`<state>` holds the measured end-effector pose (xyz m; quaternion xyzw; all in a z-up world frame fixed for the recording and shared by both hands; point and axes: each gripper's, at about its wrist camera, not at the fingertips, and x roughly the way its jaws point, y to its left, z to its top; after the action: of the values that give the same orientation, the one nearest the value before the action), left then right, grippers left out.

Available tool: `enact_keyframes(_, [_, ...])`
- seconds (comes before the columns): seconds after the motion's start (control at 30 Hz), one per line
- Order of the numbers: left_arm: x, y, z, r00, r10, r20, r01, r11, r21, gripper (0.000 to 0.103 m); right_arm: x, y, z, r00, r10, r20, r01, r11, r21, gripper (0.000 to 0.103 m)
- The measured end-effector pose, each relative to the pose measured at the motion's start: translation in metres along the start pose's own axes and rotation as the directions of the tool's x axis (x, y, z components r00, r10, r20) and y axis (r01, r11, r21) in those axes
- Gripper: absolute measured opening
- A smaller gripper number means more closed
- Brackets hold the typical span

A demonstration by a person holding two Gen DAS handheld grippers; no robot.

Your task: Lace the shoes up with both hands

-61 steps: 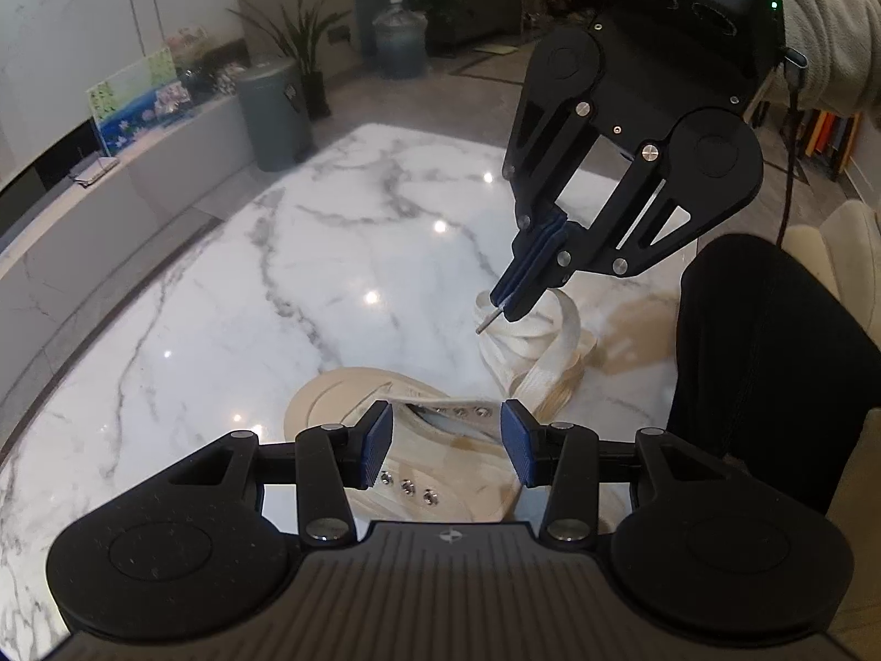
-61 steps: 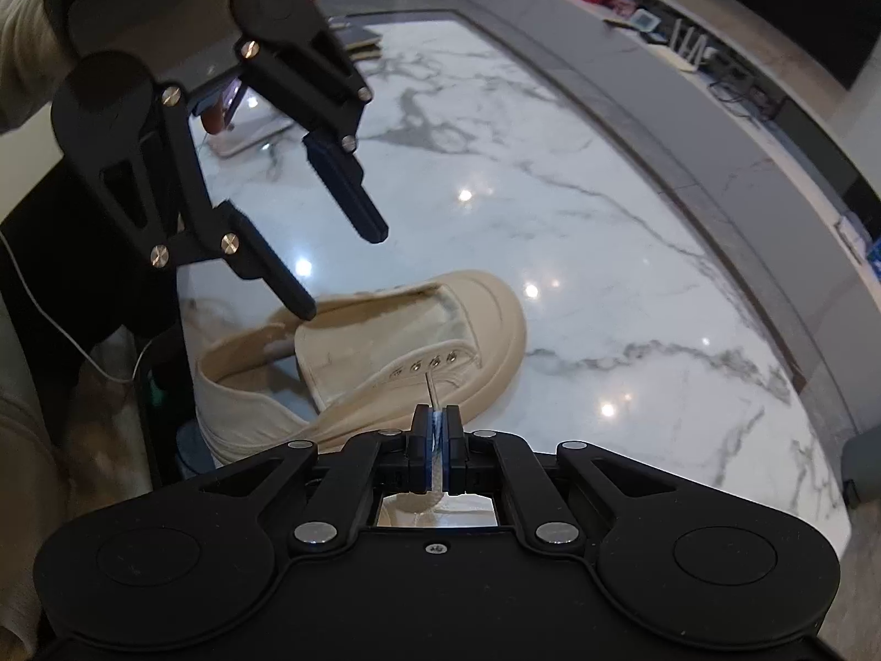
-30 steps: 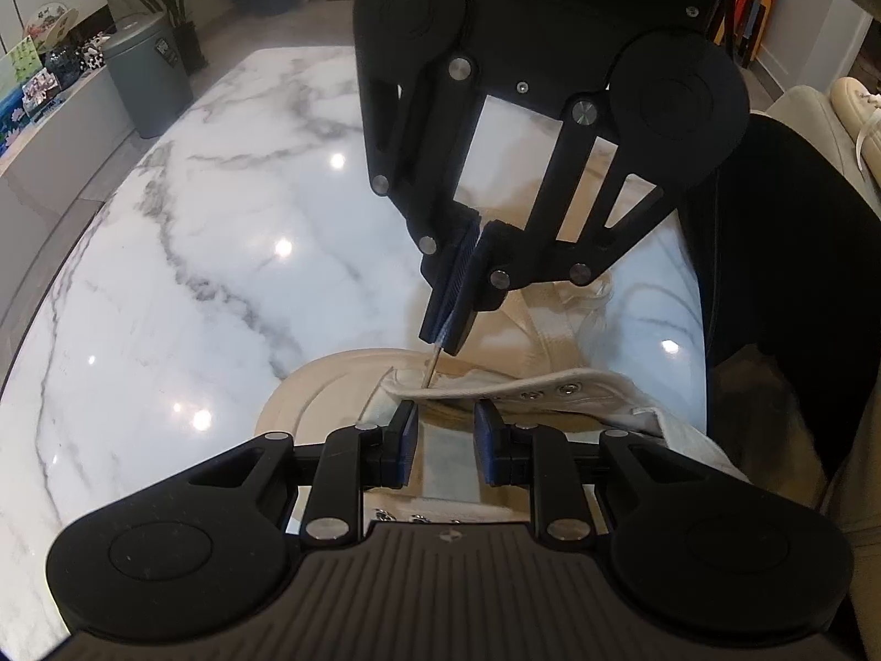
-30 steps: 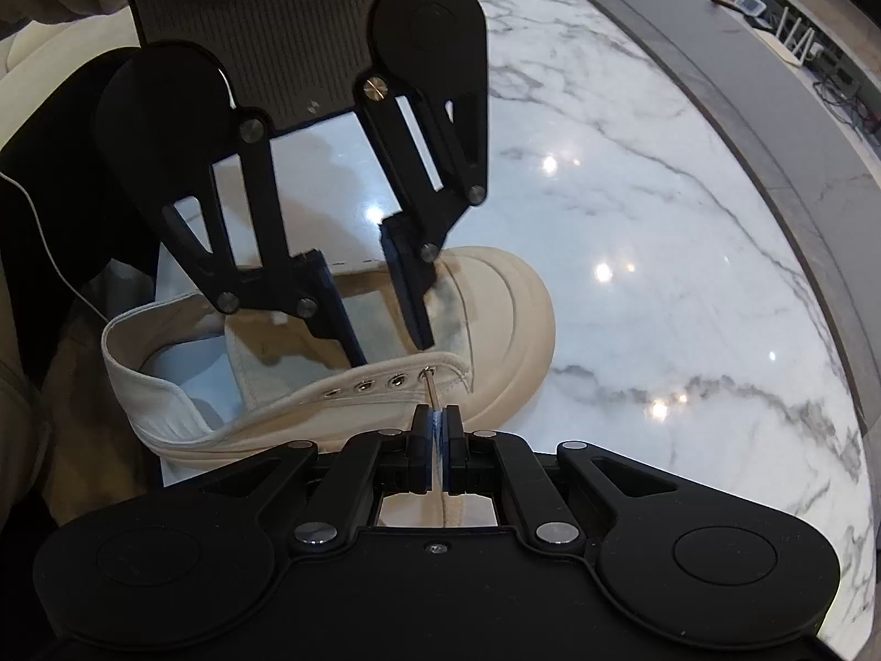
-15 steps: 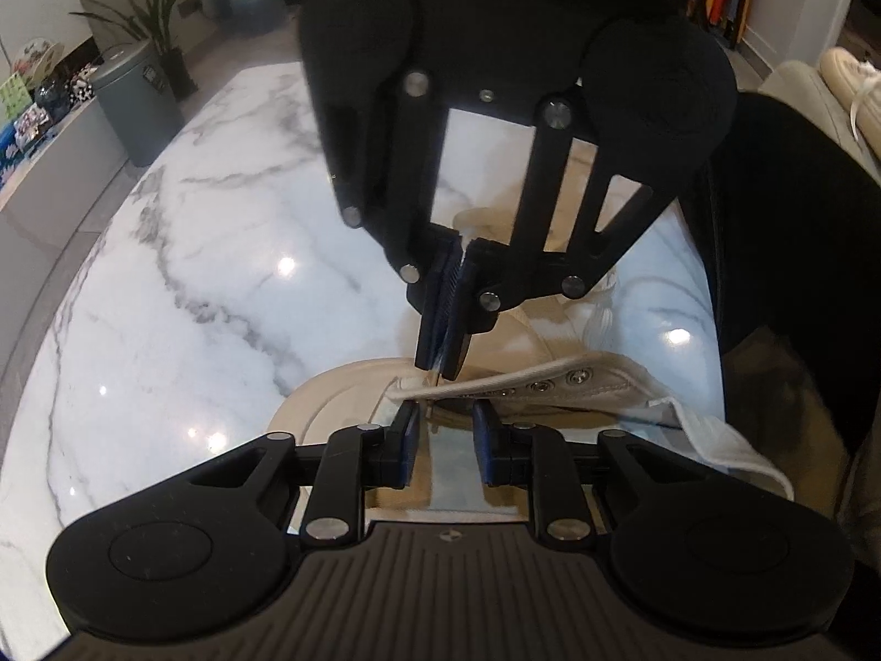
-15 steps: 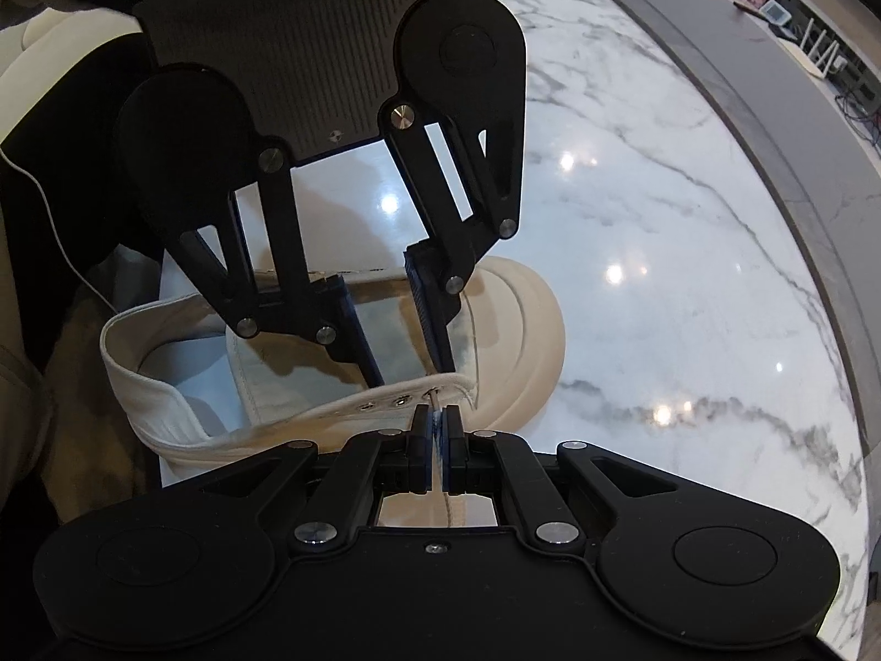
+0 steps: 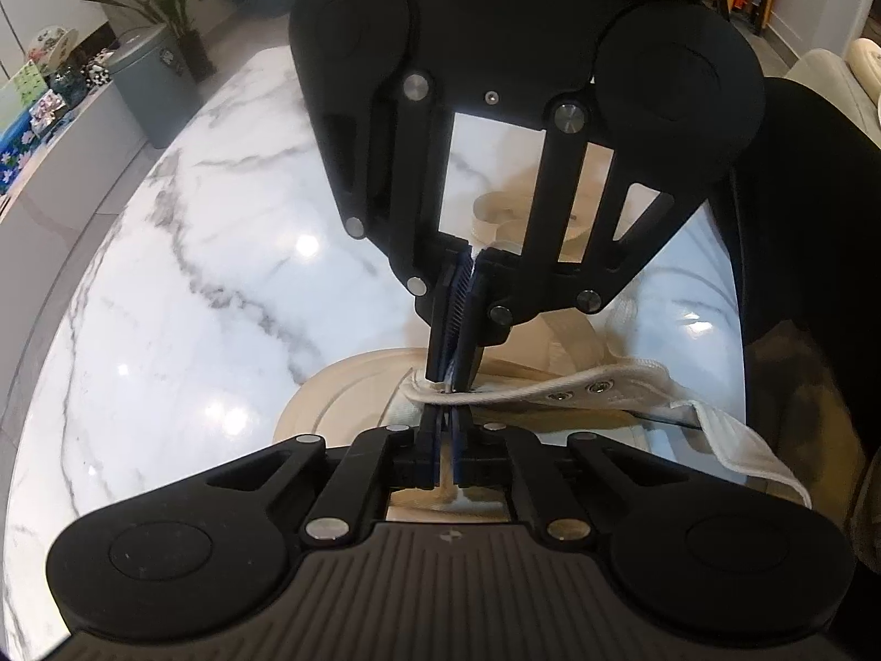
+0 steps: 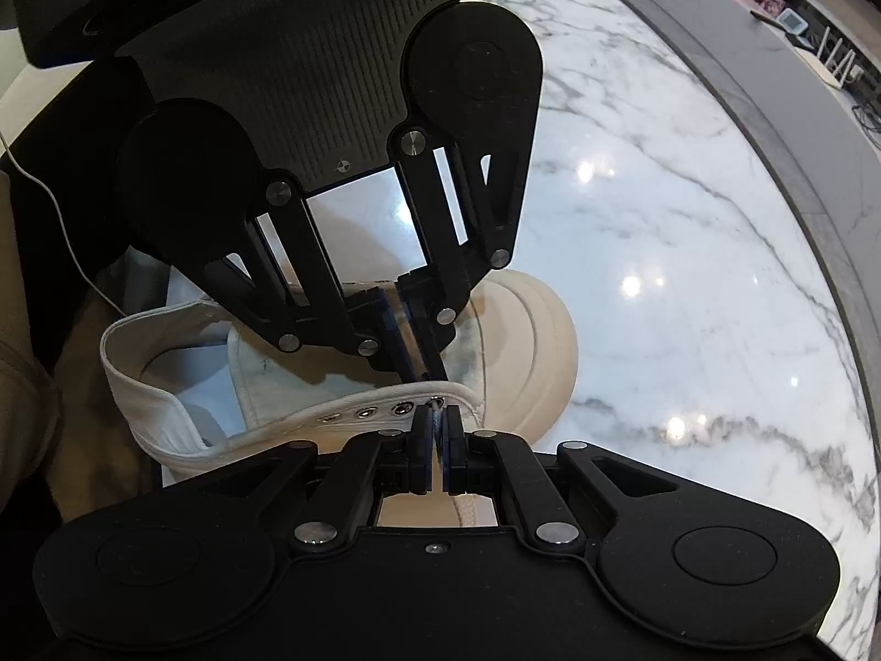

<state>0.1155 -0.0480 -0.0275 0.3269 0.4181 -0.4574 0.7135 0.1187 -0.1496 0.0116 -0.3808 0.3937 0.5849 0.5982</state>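
A cream canvas shoe lies on the marble table, toe to the right in the right wrist view; it also shows in the left wrist view. My right gripper is shut on the lace tip at the front eyelet of the near eyelet strip. My left gripper is closed on the inner side of that strip, facing the right gripper tip to tip. What the left fingers pinch is hidden. The rest of the lace lies coiled behind.
A grey bin and a potted plant stand beyond the table's far left edge. A dark chair back is at the right. A grey counter runs along the table's far side in the right wrist view.
The left gripper closed from half open and moved up against the eyelet strip. The right gripper came down until the lace tip entered the front eyelet, and the two grippers now meet there.
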Motion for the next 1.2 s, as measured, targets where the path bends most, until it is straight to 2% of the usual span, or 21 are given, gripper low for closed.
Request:
enact_keyframes(0.1, [-0.005, -0.002, 0.000, 1.000, 0.013, 0.005, -0.013, 1.000, -0.016, 0.002, -0.005, 0.003, -0.003, 1.000, -0.013, 0.000, 0.013, 1.000, 0.007, 0.003])
enact_keyframes(0.17, [-0.008, -0.004, 0.000, 1.000, 0.027, 0.001, -0.027, 1.000, -0.011, 0.002, -0.010, 0.005, -0.005, 1.000, -0.021, 0.002, 0.021, 1.000, 0.011, 0.007])
enact_keyframes(0.43, [-0.026, -0.011, 0.000, 0.998, 0.063, -0.007, -0.063, 0.998, 0.013, 0.002, -0.045, 0.017, -0.008, 0.997, -0.038, 0.060, 0.036, 0.999, 0.038, 0.008])
enact_keyframes(0.63, [-0.042, -0.017, -0.006, 0.996, 0.087, -0.018, -0.086, 0.996, 0.024, 0.002, -0.044, 0.032, -0.002, 0.997, -0.052, 0.048, 0.054, 0.998, -0.039, 0.008])
enact_keyframes(0.9, [-0.052, -0.016, -0.014, 0.996, 0.094, -0.007, -0.094, 0.995, -0.011, 0.002, -0.039, 0.039, -0.001, 0.998, -0.032, 0.053, 0.036, 0.997, -0.075, 0.008])
enact_keyframes(1.0, [-0.051, -0.015, -0.018, 0.997, 0.081, 0.002, -0.081, 0.996, -0.041, 0.002, -0.043, 0.039, -0.002, 0.998, -0.021, 0.065, 0.025, 0.998, -0.057, 0.003])
enact_keyframes(1.2, [-0.055, -0.010, -0.025, 0.997, 0.076, 0.009, -0.075, 0.992, -0.099, 0.002, -0.041, 0.039, -0.009, 1.000, -0.020, 0.013, 0.020, 1.000, -0.021, 0.002])
